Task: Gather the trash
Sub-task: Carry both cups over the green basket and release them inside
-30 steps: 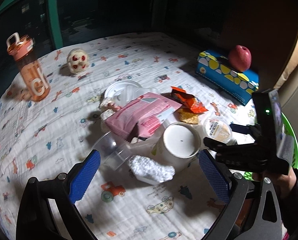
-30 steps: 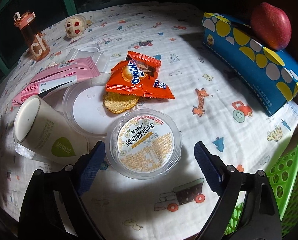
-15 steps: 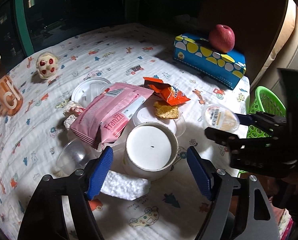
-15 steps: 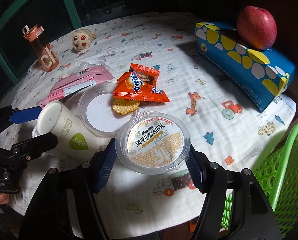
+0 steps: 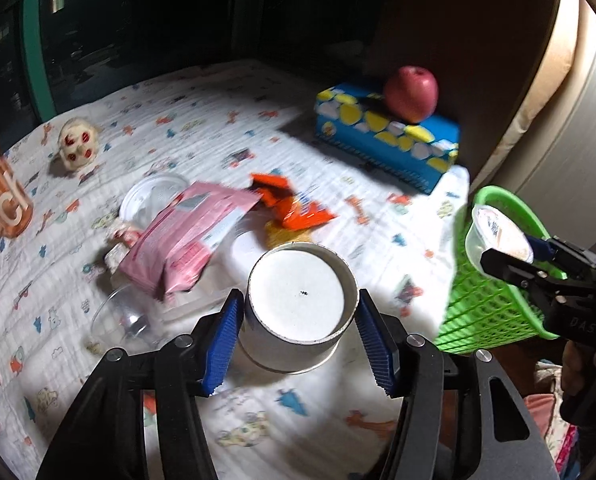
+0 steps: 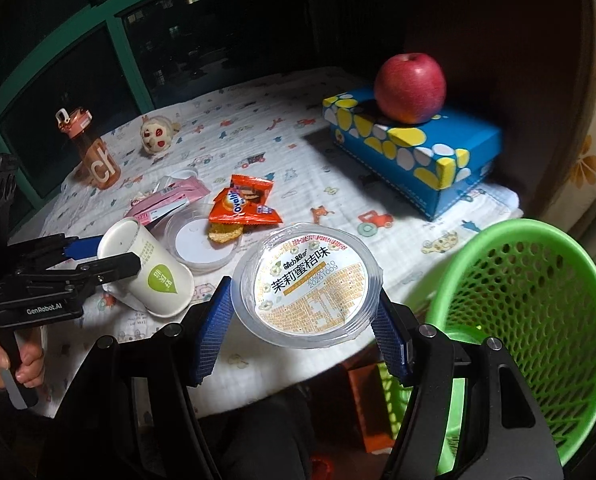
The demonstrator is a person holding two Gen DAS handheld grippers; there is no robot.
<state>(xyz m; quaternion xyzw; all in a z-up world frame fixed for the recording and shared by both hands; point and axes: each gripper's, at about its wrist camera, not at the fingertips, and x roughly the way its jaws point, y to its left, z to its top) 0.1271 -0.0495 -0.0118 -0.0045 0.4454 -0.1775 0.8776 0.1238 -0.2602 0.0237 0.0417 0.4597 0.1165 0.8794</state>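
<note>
My left gripper is shut on a white paper cup and holds it above the table, bottom toward the camera; the cup also shows in the right wrist view. My right gripper is shut on a clear plastic jelly cup with a printed lid, lifted off the table beside the green mesh basket. In the left wrist view the jelly cup hangs over the basket's rim. A pink wrapper, an orange snack packet and a cracker lie on the table.
A red apple rests on a blue tissue box at the back right. An orange water bottle and a small plush toy stand at the back left. Clear plastic lids and a clear cup lie mid-table.
Both grippers closed and lifted: the left took the paper cup off the table, the right took the jelly cup and carried it right, toward the green basket.
</note>
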